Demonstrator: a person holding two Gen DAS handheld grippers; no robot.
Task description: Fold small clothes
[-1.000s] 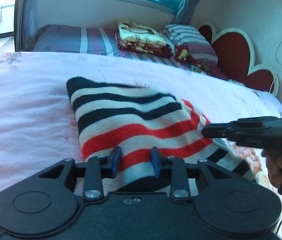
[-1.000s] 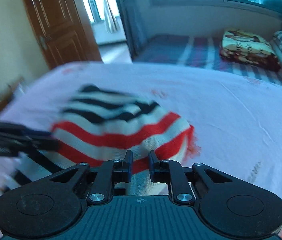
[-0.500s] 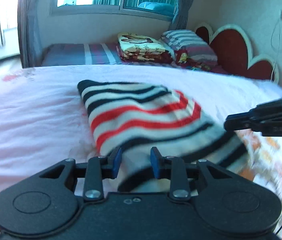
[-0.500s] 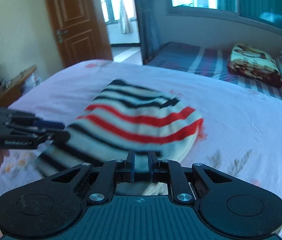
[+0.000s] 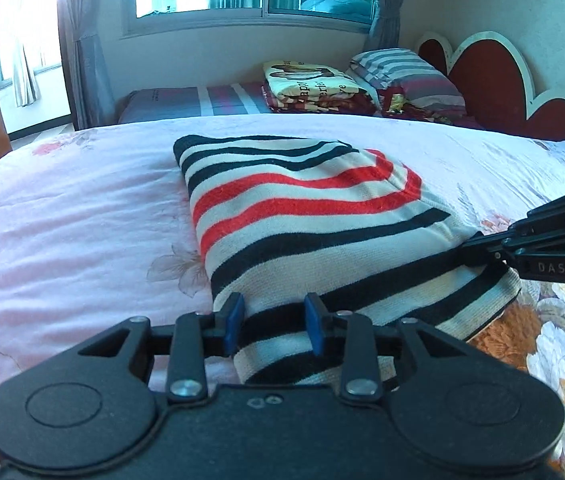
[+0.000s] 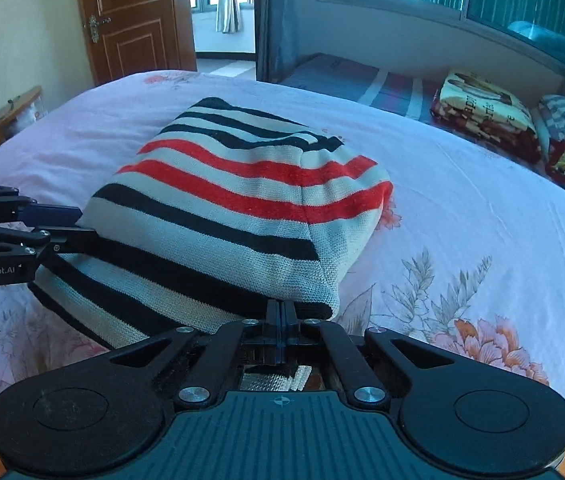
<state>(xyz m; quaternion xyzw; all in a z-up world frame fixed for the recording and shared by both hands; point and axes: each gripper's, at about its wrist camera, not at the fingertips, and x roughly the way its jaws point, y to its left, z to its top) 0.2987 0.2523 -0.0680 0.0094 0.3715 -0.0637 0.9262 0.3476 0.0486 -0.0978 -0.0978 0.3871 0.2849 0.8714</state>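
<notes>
Left gripper [image 5: 272, 322] parted astride striped sweater [image 5: 302, 216] hem; right gripper [image 6: 281, 314] apparently pinching it

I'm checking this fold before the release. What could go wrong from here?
1. The right gripper is shut at the striped sweater's near edge; pulling away shut may drag the top layer.
2. The left gripper is open astride the hem and could snag it.
3. The layers look uneven near the hem, so the fold may slump.

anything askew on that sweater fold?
Slightly. The striped sweater has its top layer set back from the near hem, leaving a strip of lower layer exposed by the left gripper. Nothing looks damaged.
</notes>
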